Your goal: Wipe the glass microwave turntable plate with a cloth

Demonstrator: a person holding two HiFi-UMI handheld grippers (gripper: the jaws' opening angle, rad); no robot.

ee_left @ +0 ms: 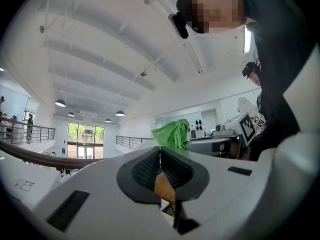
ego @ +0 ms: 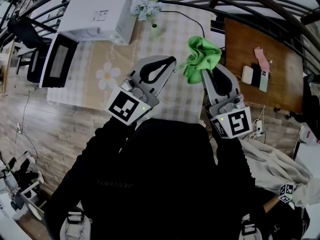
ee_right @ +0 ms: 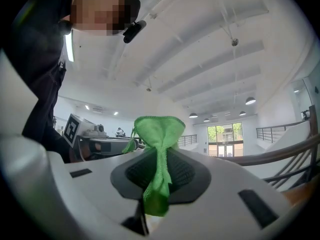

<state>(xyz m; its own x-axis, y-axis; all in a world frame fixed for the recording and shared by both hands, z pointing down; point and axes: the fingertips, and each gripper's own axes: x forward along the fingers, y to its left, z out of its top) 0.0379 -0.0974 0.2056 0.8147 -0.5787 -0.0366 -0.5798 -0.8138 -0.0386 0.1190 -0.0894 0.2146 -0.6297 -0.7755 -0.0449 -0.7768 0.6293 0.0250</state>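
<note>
Head view: microwave [ego: 100, 14], flowers [ego: 146, 8] beyond cloth [ego: 202, 58]

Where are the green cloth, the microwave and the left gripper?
green cloth [ego: 202, 59], head view, bunched middle.
microwave [ego: 97, 14], head view, white top.
left gripper [ee_left: 160, 151], left gripper view, between its closed fingertips.

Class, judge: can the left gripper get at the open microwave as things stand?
Probably yes: the left gripper is empty, the microwave door is open, nothing stands between them; it points upward, though, so needs lowering.
</note>
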